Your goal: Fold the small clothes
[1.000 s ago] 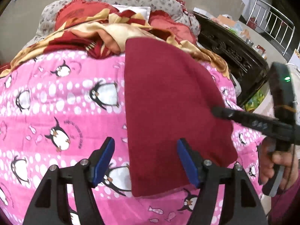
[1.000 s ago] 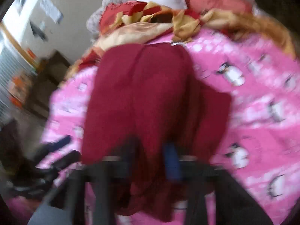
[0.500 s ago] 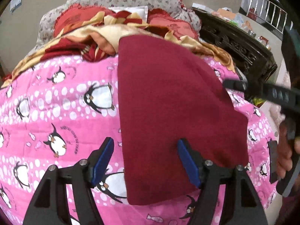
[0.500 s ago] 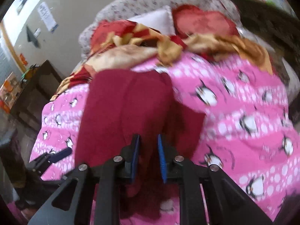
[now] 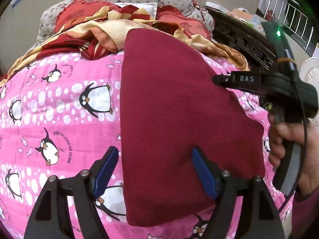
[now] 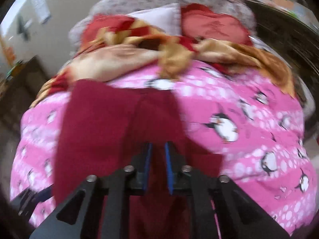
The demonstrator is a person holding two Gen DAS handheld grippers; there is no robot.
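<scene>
**Folding the maroon piece: right side in a pinch, left side waiting**

So the maroon garment lies flat on the pink penguin quilt, far end up near the rumpled red-and-gold blanket; the left gripper hangs over the near edge with its jaws spread wide and just opening further, cloth below them but nothing pinched; the right gripper has just been closing, pads nearly together on a ridge of the fabric, though that view is blurry so I wouldn't swear how much it's got. My take: grab one layer only, carry the edge low and straight across, keep the fold line parallel; left side could pin the cloth so it doesn't drag.
</scene>
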